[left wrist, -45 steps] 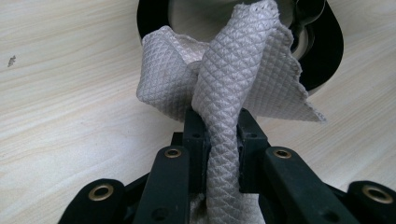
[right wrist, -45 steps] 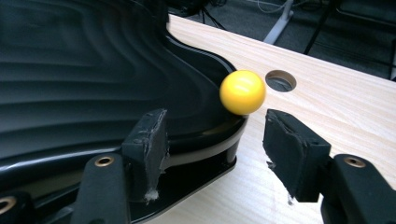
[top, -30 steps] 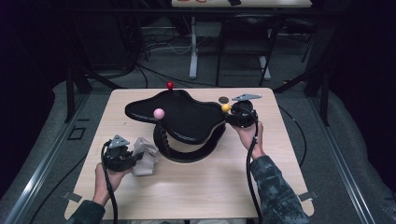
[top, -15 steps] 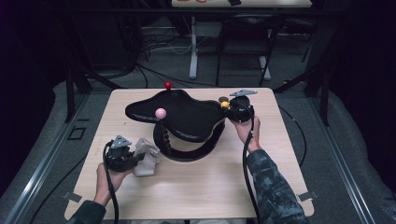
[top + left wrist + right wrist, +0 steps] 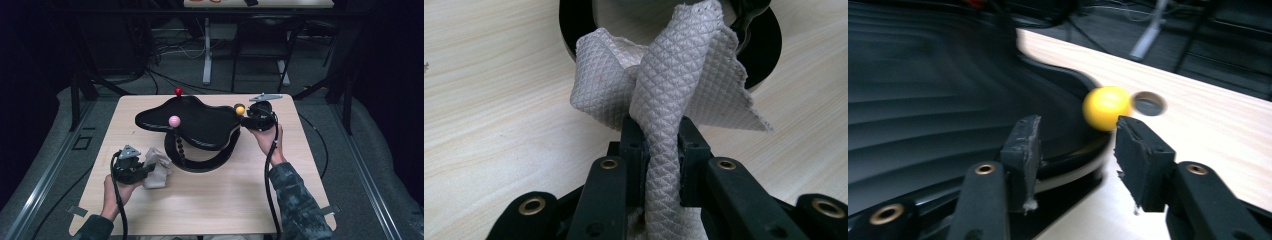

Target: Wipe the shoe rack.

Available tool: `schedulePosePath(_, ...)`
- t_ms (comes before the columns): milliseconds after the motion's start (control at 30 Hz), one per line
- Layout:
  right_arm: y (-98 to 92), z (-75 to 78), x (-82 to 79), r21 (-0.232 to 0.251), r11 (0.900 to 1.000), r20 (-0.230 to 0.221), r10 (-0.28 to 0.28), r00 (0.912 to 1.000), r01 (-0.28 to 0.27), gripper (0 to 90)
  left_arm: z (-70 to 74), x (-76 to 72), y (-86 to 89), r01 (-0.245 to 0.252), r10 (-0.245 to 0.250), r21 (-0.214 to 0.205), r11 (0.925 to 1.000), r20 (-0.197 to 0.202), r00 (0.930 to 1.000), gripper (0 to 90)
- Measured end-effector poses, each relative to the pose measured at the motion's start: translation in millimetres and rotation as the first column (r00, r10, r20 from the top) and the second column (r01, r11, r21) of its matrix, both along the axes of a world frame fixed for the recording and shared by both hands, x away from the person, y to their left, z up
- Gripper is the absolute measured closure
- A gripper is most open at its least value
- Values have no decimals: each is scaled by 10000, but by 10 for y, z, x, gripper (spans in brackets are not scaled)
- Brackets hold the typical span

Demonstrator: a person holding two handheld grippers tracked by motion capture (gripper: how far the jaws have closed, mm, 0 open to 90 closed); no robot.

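Note:
A black wavy tray (image 5: pixel 195 125) rests on a black ring stand (image 5: pixel 205 162) mid-table. Three balls stand on or by it: red (image 5: pixel 178 91) at the back, pink (image 5: pixel 174 120) near the middle, yellow (image 5: pixel 240 110) at the right end. My right gripper (image 5: pixel 251 119) is at that right end. In the right gripper view its jaws (image 5: pixel 1075 135) have just been opening; the tray's rim (image 5: pixel 1068 165) passes between them unpressed, and the yellow ball (image 5: pixel 1105 107) sits just beyond the tips. My left gripper (image 5: pixel 144 170) is shut on a whitish quilted cloth (image 5: pixel 156 167), bunched between the jaws (image 5: pixel 659 130).
The wooden table (image 5: pixel 225 200) has bare room in front of the stand and at the right. A small round hole (image 5: pixel 1148 103) is in the tabletop behind the yellow ball. The ring stand (image 5: pixel 769 45) lies just past the cloth. Cables trail from both grippers toward the near edge.
The right gripper has crept slightly toward the far side at the tray's right end, and the yellow ball sits a touch higher in the picture. The left gripper and cloth have stayed put.

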State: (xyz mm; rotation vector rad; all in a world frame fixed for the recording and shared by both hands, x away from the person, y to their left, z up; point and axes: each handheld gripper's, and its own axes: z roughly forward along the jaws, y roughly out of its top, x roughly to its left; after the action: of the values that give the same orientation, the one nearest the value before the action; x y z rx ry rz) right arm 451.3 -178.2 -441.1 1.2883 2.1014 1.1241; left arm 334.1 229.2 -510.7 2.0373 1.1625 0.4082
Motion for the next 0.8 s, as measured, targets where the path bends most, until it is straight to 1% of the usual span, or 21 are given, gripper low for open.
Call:
schedulePosePath(33,24,59,-98,85,9998,84,195,9998,-196,507,2,-1,-3,18,-18,5,10000,-9,10000,778)
schedulePosePath(67,38,94,-158,121,9993,102,357,9993,-358,502,5,-2,-5,52,-52,38,10000,3,10000,777)
schedulePosePath(100,60,141,-235,249,9979,27,605,9982,-606,494,7,-2,-10,75,-75,33,10000,18,10000,777)
schedulePosePath(133,98,183,-313,155,9970,61,754,9971,-755,493,11,-3,-12,100,-100,58,9999,6,9999,777)
schedulePosePath(167,134,220,-389,152,9952,149,965,9952,-968,490,15,-4,-13,124,-124,63,9999,1,9999,777)
schedulePosePath(233,196,313,-545,327,9898,124,1385,9903,-1389,483,14,-6,-17,115,-115,53,9999,-5,9999,777)
schedulePosePath(267,217,340,-589,353,9876,188,1522,9882,-1527,480,13,-6,-16,108,-108,55,9999,-27,9999,777)
schedulePosePath(300,238,379,-643,479,9840,218,1708,9851,-1716,478,8,-4,-18,91,-91,51,9999,13,10000,777)
schedulePosePath(367,292,444,-729,687,9769,179,2014,9793,-2022,473,8,-4,-19,94,-94,59,9999,-6,10000,777)
schedulePosePath(400,292,444,-729,687,9769,179,2014,9793,-2022,473,8,-4,-19,94,-94,59,9999,-6,10000,777)
schedulePosePath(433,323,473,-768,763,9717,257,2221,9747,-2234,473,8,-3,-19,105,-105,65,9999,-7,9999,777)
schedulePosePath(467,410,527,-840,929,9593,278,2654,9637,-2668,470,9,-4,-20,104,-104,61,9999,0,9999,777)
schedulePosePath(500,455,546,-870,930,9576,356,2706,9620,-2728,471,9,-3,-20,107,-107,66,9999,-4,9999,777)
schedulePosePath(533,488,560,-890,957,9545,340,2803,9593,-2823,470,9,-4,-20,104,-104,68,9999,-8,9999,777)
schedulePosePath(567,530,578,-917,982,9501,386,2936,9551,-2961,470,9,-4,-19,104,-104,62,9999,2,9999,777)
schedulePosePath(633,622,613,-969,1119,9354,335,3339,9420,-3356,469,9,-2,-16,102,-102,47,9999,-27,9999,777)
schedulePosePath(667,654,621,-984,1167,9297,371,3473,9370,-3492,469,9,-2,-14,109,-109,51,9999,-23,9999,776)
schedulePosePath(700,702,635,-1012,977,9357,383,3369,9408,-3390,470,9,-2,-13,108,-108,54,9999,-30,9999,777)
schedulePosePath(733,740,640,-1027,1105,9282,448,3525,9347,-3554,469,8,-2,-12,112,-112,49,9999,-7,9999,777)
schedulePosePath(767,775,649,-1044,1121,9239,456,3629,9307,-3657,468,9,-2,-11,122,-122,55,9999,6,9999,777)
schedulePosePath(800,775,649,-1044,1121,9239,456,3629,9307,-3657,468,9,-2,-11,122,-122,55,9999,6,9999,776)
